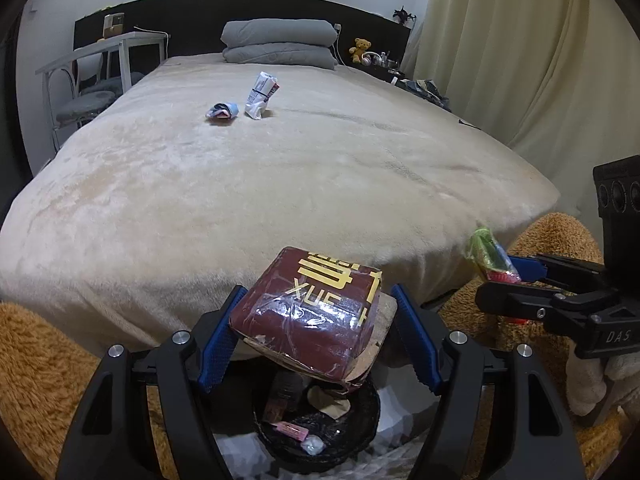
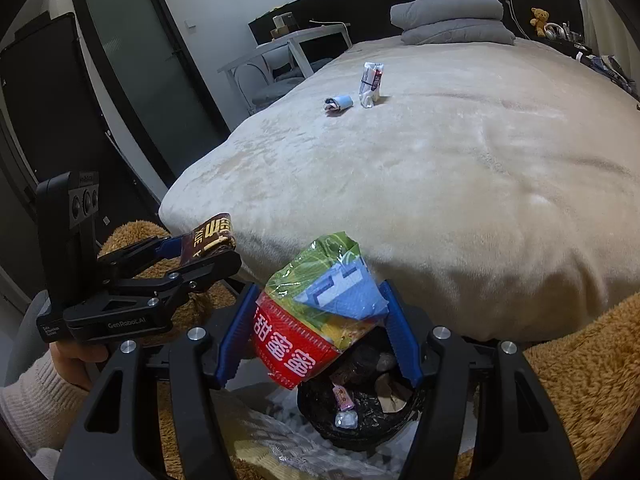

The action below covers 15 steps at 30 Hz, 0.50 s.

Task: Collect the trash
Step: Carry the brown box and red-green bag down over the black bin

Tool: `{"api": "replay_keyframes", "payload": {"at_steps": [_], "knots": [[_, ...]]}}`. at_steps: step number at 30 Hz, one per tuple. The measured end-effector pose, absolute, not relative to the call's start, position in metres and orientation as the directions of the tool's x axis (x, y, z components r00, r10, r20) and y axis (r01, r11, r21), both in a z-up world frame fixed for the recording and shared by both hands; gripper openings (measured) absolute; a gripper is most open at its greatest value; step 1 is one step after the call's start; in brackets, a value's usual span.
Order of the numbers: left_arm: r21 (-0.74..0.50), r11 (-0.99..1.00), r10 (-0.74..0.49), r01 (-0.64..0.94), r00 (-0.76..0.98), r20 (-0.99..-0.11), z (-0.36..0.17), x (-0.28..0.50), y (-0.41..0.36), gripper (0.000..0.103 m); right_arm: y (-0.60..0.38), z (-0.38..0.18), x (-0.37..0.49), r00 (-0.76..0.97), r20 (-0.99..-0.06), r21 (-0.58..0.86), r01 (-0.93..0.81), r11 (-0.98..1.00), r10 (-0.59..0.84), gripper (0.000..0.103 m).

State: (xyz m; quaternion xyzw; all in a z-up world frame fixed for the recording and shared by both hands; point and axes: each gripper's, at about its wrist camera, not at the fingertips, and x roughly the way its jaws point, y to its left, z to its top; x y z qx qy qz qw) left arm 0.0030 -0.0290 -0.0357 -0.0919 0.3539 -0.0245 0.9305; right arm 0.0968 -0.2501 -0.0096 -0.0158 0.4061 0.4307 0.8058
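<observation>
My left gripper [image 1: 316, 300] is shut on a maroon plastic-wrapped packet [image 1: 312, 316] with yellow lettering, held just above a black trash bin [image 1: 370, 414] that has wrappers inside. My right gripper [image 2: 320, 292] is shut on a crumpled red, green and blue snack bag [image 2: 316, 312] over the same bin [image 2: 320, 426]. Each gripper shows in the other's view: the right gripper [image 1: 500, 276] to the right, the left gripper [image 2: 212, 248] to the left. On the beige bed lie a white wrapper [image 1: 260, 96] [image 2: 370, 84] and a small blue-white crumpled piece [image 1: 222, 112] [image 2: 338, 103].
The bed [image 1: 280, 184] fills the space ahead, with folded grey bedding [image 1: 280, 42] at its head. A brown fluffy rug [image 2: 580, 380] surrounds the bin. A white table and chairs [image 1: 100, 72] stand left of the bed, curtains [image 1: 520, 60] on the right. A hand and sleeve [image 2: 36, 392] hold the left gripper.
</observation>
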Motion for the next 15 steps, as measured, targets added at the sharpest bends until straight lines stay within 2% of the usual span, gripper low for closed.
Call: {"api": "replay_keyframes", "payload": {"at_steps": [4, 8, 11, 15], "knots": [[-0.238, 0.971, -0.163, 0.002, 0.736, -0.657, -0.04, -0.015, -0.044, 0.071, -0.253, -0.016, 0.087, 0.296, -0.691, 0.316, -0.698, 0.643, 0.66, 0.062], [-0.199, 0.979, -0.163, 0.034, 0.712, -0.683, -0.046, -0.024, -0.063, 0.071, -0.258, -0.023, 0.087, 0.283, -0.706, 0.337, -0.672, 0.659, 0.649, 0.062], [-0.143, 0.99, -0.118, 0.02, 0.679, -0.725, -0.054, -0.016, -0.068, 0.071, -0.26, -0.03, 0.09, 0.282, -0.732, 0.333, -0.646, 0.687, 0.621, 0.062], [-0.163, 0.987, -0.127, -0.005, 0.602, -0.788, -0.073, -0.005, -0.063, 0.071, -0.258, -0.041, 0.1, 0.256, -0.757, 0.351, -0.617, 0.704, 0.601, 0.062]]}}
